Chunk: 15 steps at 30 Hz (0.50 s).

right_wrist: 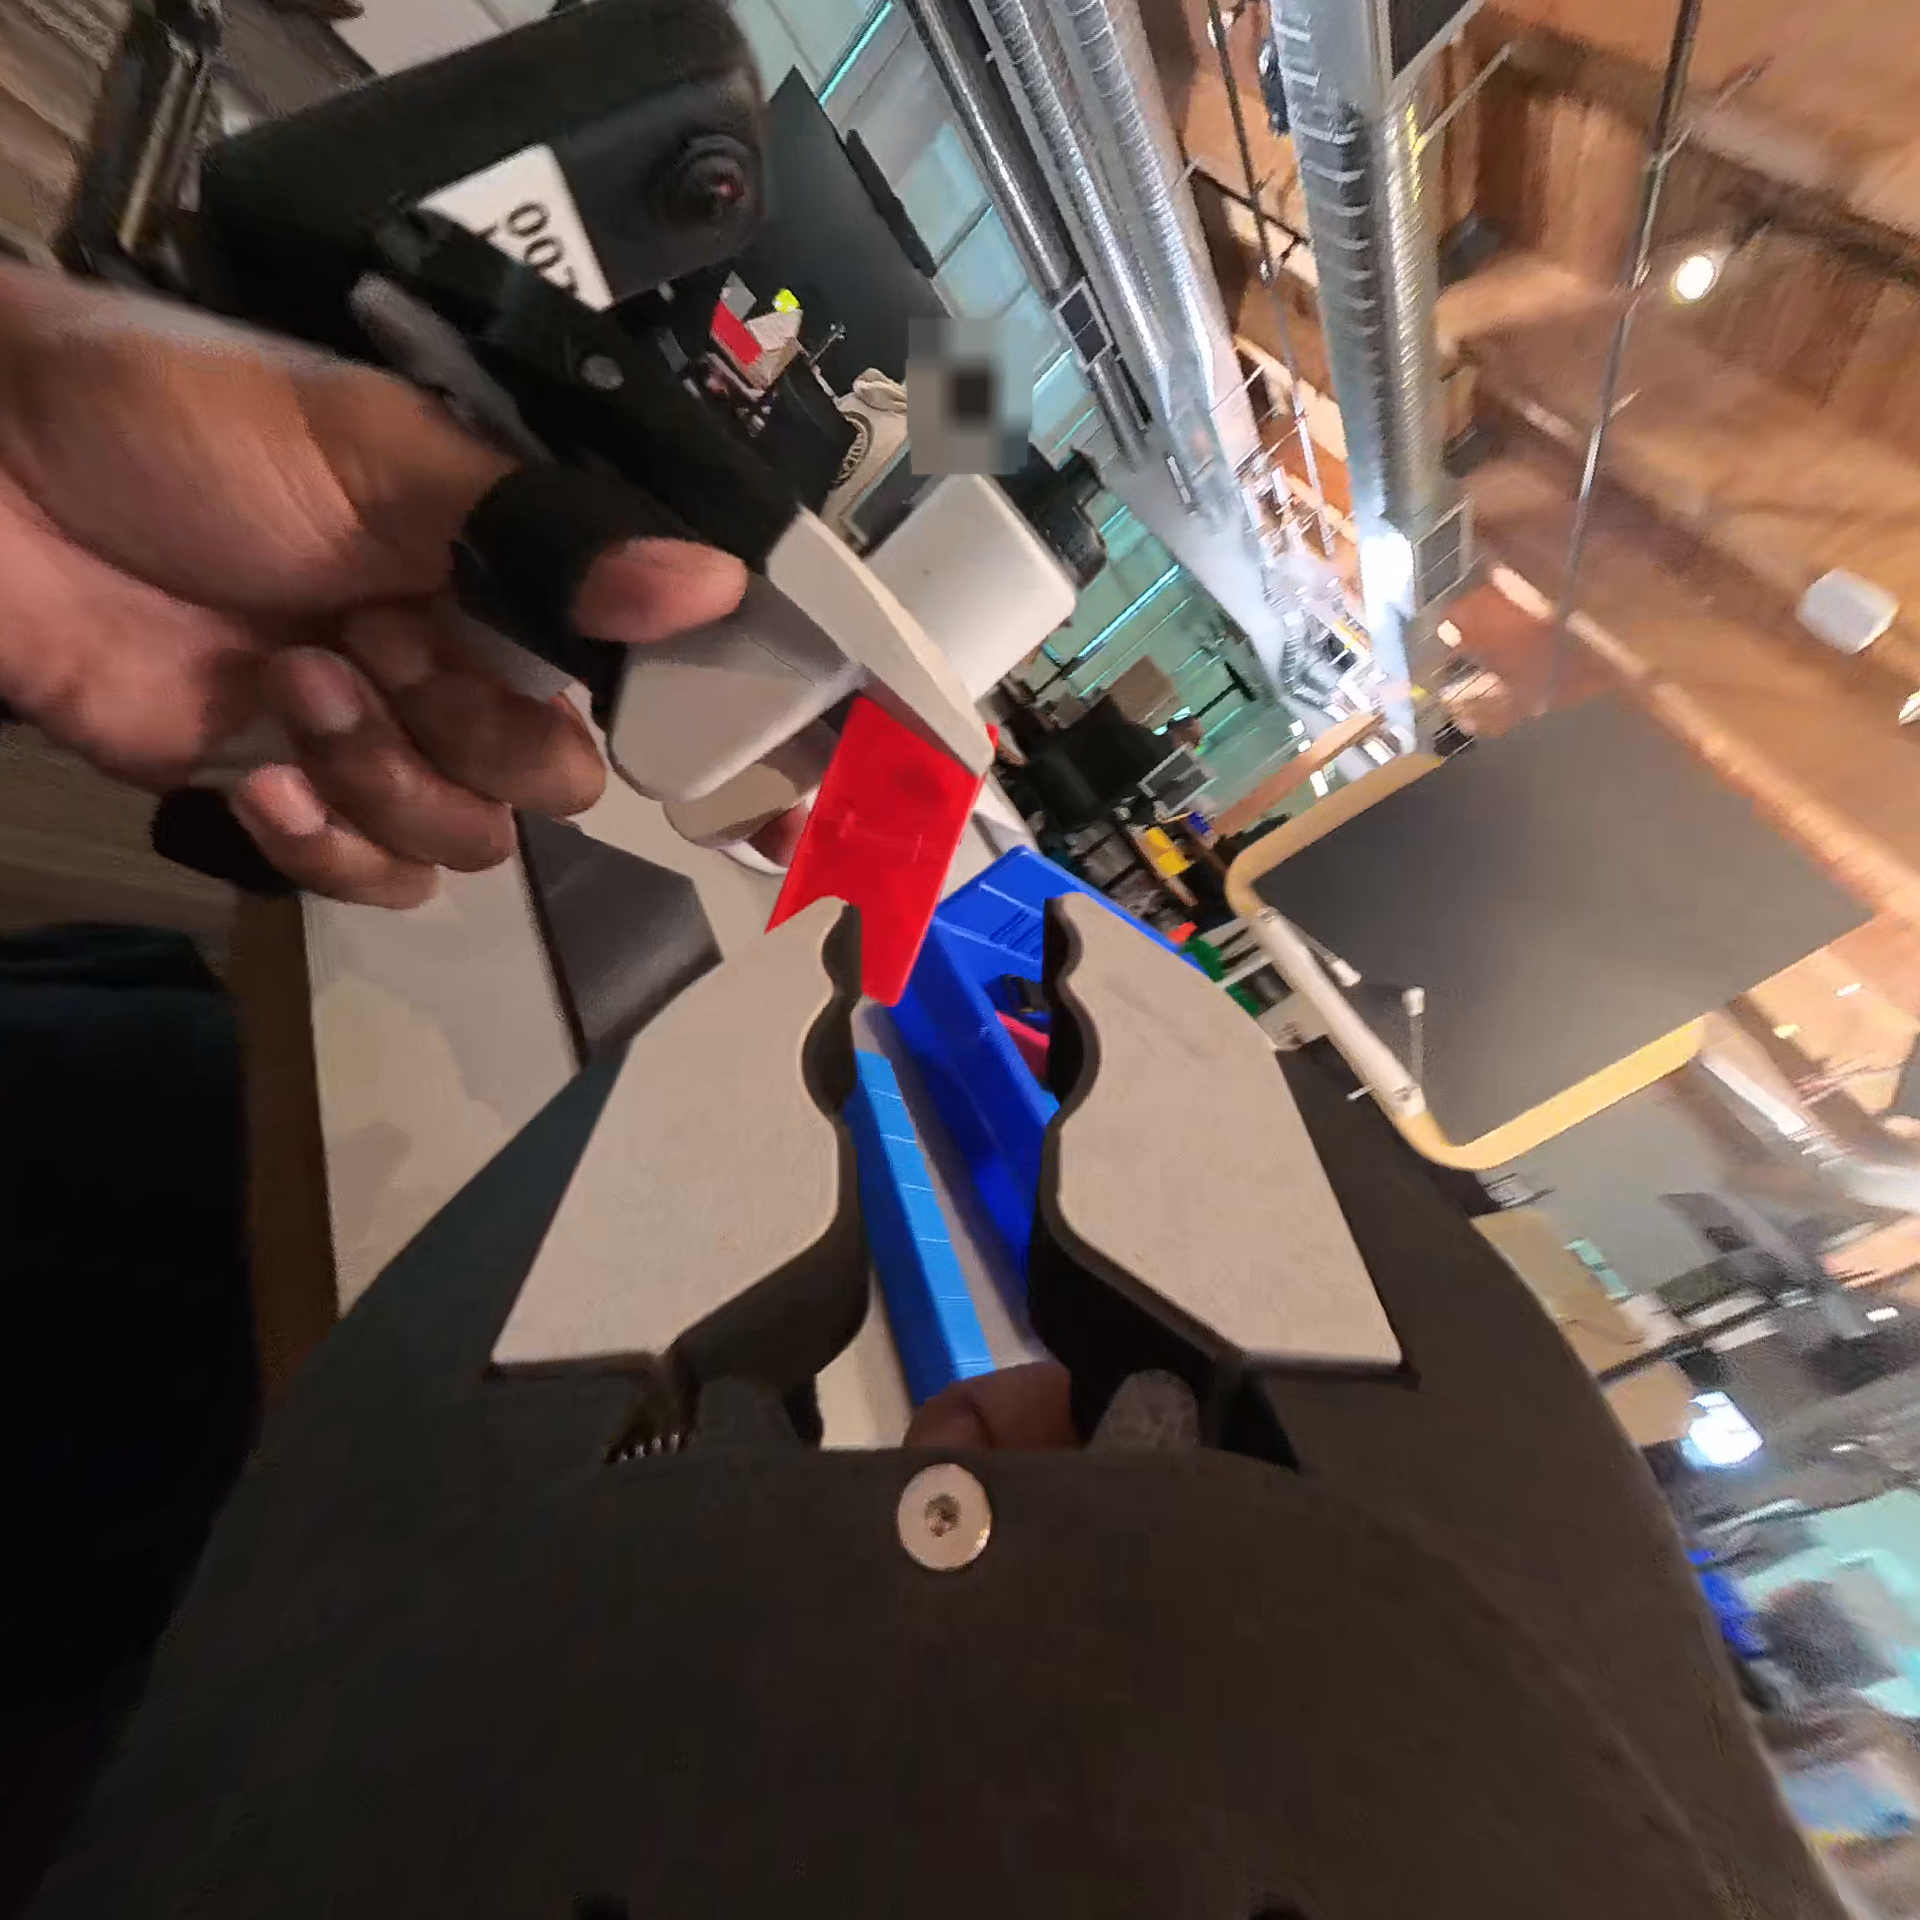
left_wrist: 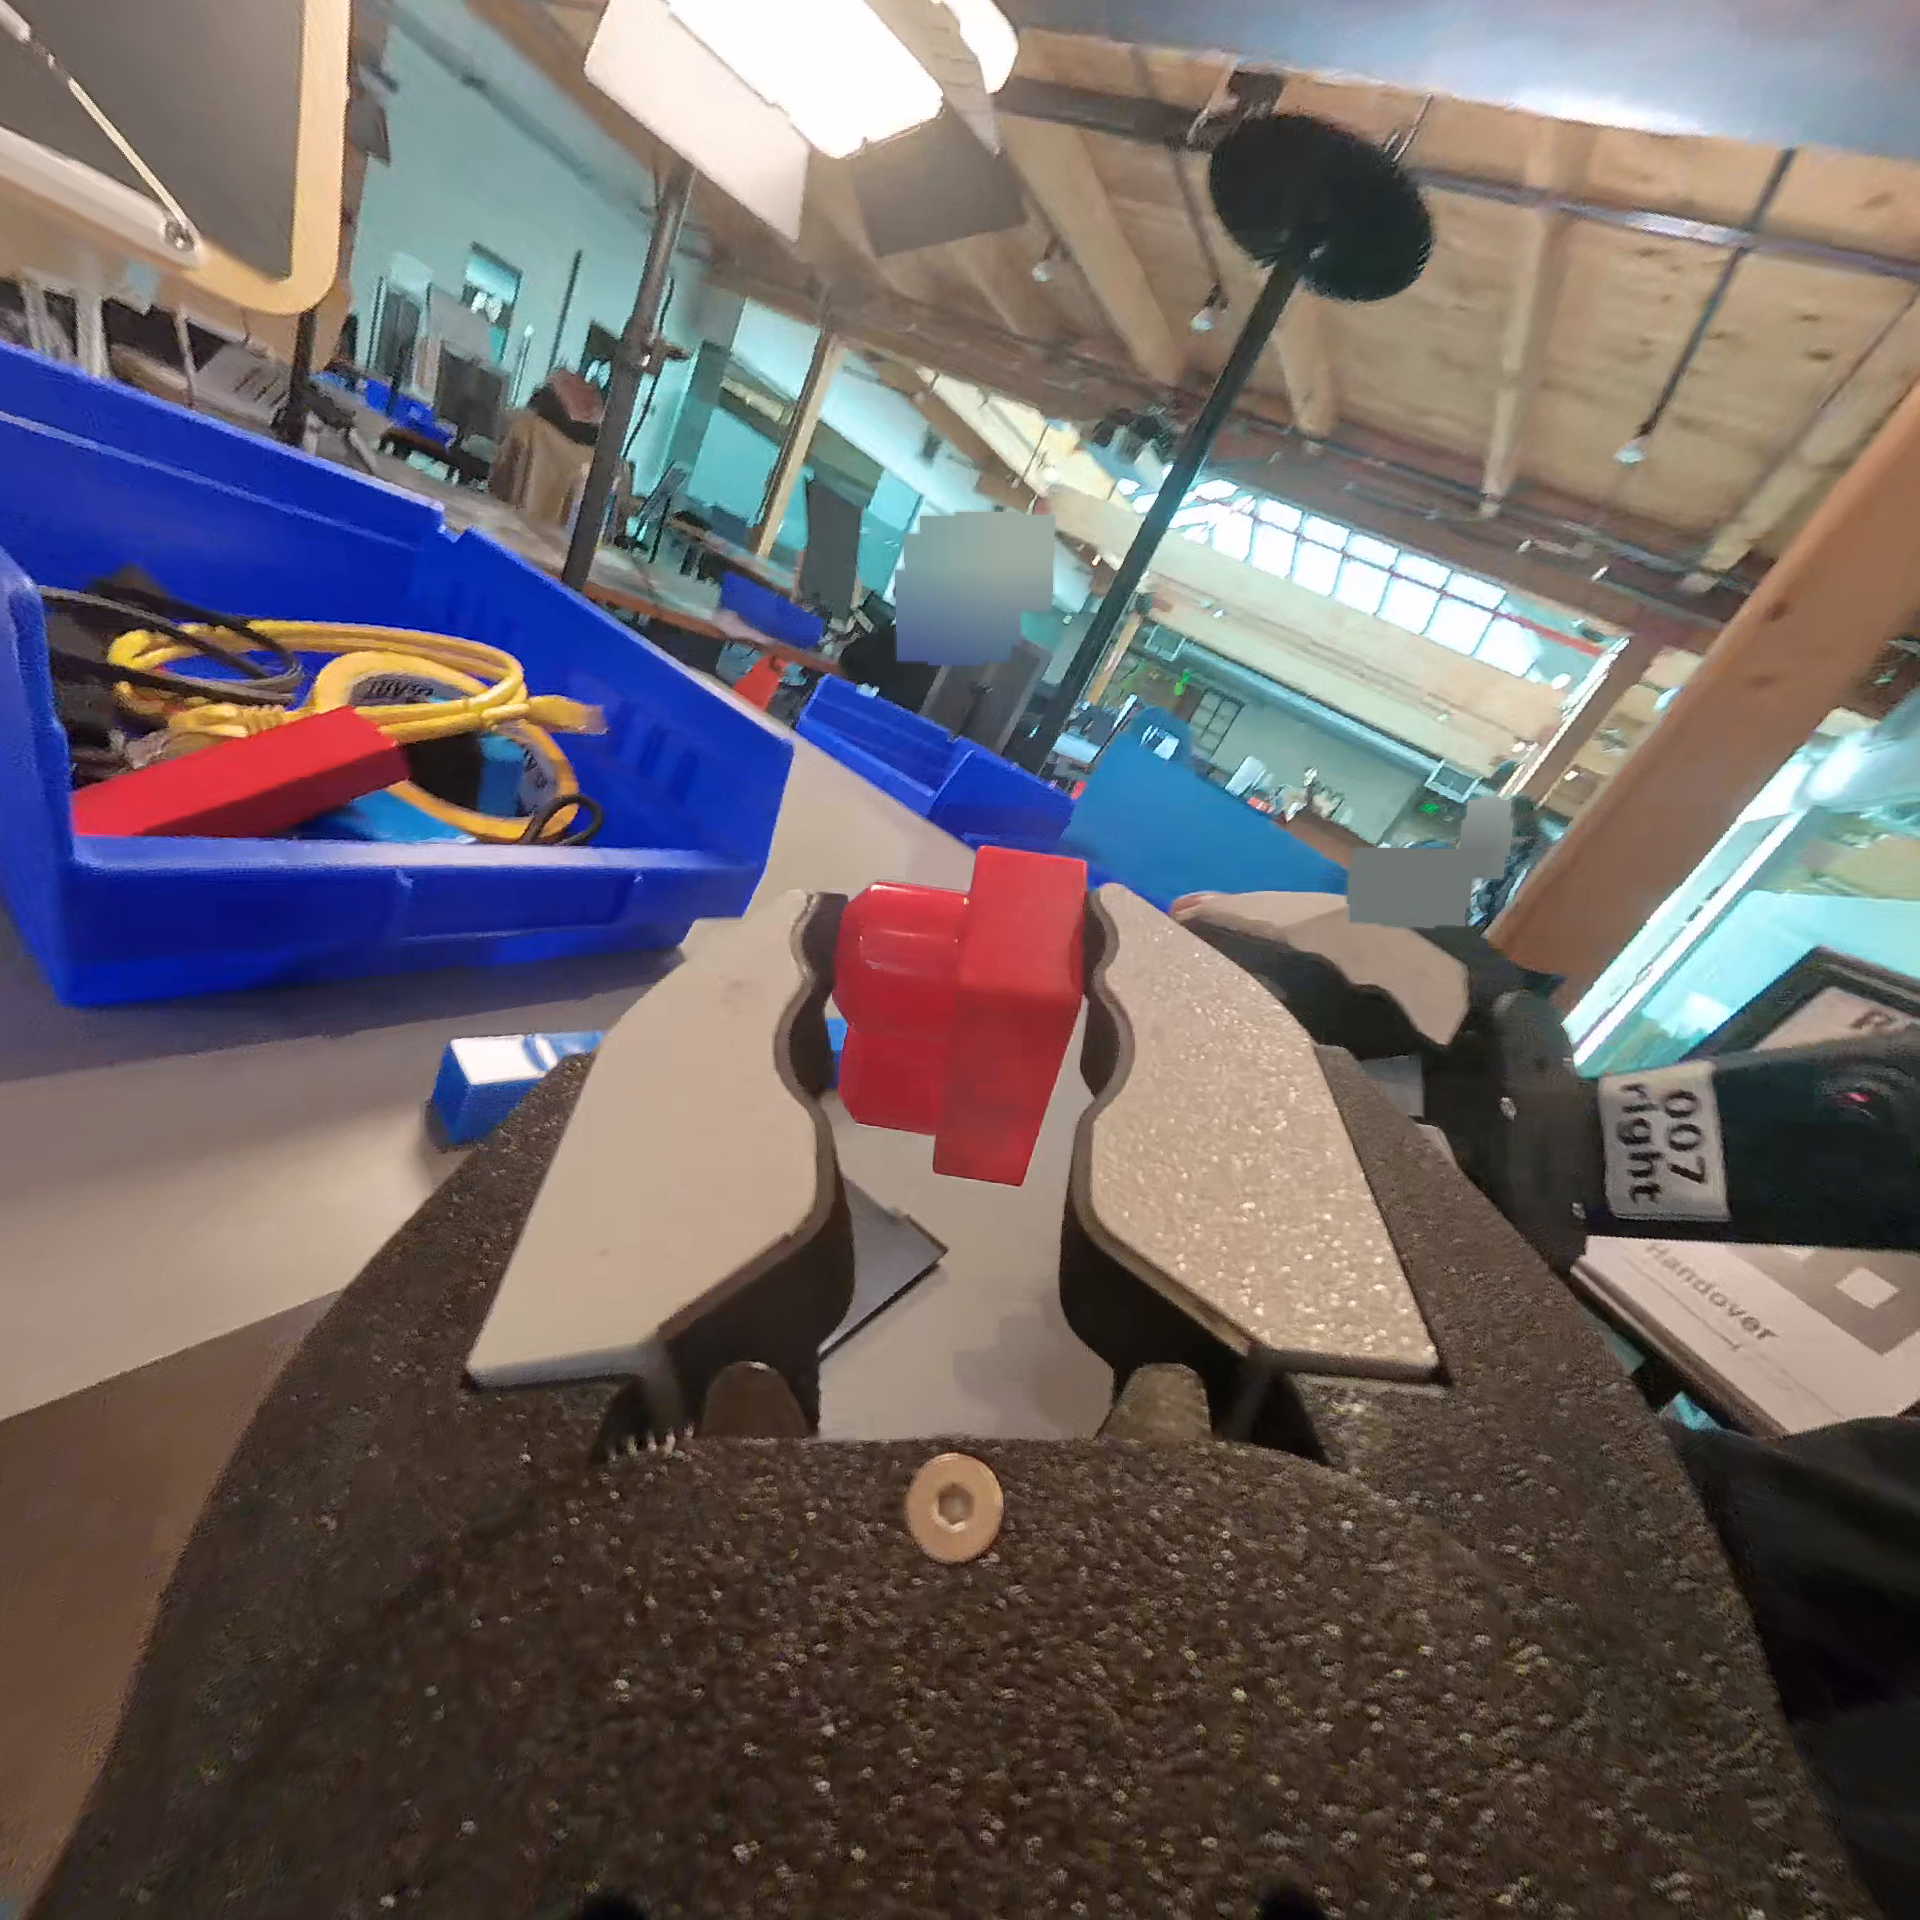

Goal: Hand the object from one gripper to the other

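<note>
A red plastic block (left_wrist: 966, 1018) with a stepped shape sits between my left gripper's (left_wrist: 956, 920) grey fingertips, which are shut on it and hold it above the grey table (left_wrist: 208, 1195). In the right wrist view the same red block (right_wrist: 883, 842) hangs from the left gripper (right_wrist: 862, 769), which a hand (right_wrist: 260, 582) holds. My right gripper (right_wrist: 948, 935) is open. The block's lower end reaches into the gap by its left fingertip. The right gripper's black body (left_wrist: 1662, 1132) shows at the right of the left wrist view.
A blue bin (left_wrist: 364, 894) with yellow cables and a red bar (left_wrist: 239, 779) stands at the left. A small blue block (left_wrist: 499, 1081) lies on the table, also under my right gripper (right_wrist: 914, 1226). A printed sheet (left_wrist: 1766, 1340) lies at the right. More blue bins (left_wrist: 935, 758) stand behind.
</note>
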Motion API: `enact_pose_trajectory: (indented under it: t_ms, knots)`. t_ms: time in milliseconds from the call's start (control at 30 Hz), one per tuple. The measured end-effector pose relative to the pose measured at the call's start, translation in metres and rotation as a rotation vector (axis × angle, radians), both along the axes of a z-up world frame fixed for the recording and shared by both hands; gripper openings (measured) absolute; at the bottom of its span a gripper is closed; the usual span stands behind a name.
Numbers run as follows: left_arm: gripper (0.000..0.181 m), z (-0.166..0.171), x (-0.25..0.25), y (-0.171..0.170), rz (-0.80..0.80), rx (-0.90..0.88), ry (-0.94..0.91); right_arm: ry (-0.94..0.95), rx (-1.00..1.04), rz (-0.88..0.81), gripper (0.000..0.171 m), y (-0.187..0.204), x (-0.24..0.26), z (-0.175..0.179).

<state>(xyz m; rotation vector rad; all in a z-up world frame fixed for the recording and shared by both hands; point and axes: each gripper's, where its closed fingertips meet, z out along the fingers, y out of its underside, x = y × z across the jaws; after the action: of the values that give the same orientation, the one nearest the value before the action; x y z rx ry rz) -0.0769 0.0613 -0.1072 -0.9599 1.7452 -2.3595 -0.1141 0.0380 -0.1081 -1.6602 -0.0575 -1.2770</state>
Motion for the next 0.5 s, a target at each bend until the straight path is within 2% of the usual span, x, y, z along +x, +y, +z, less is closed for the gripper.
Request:
enact_pose_trajectory:
  t_ms: [200,500]
  knots:
    - [0.046,-0.013,-0.002,-0.007,0.029,0.141,0.028,-0.206,-0.255,-0.105,0.03,0.009,0.005,-0.022]
    - [0.046,-0.025,-0.008,-0.016,0.015,0.239,0.055,-0.412,-0.435,-0.213,0.023,0.014,0.011,-0.033]
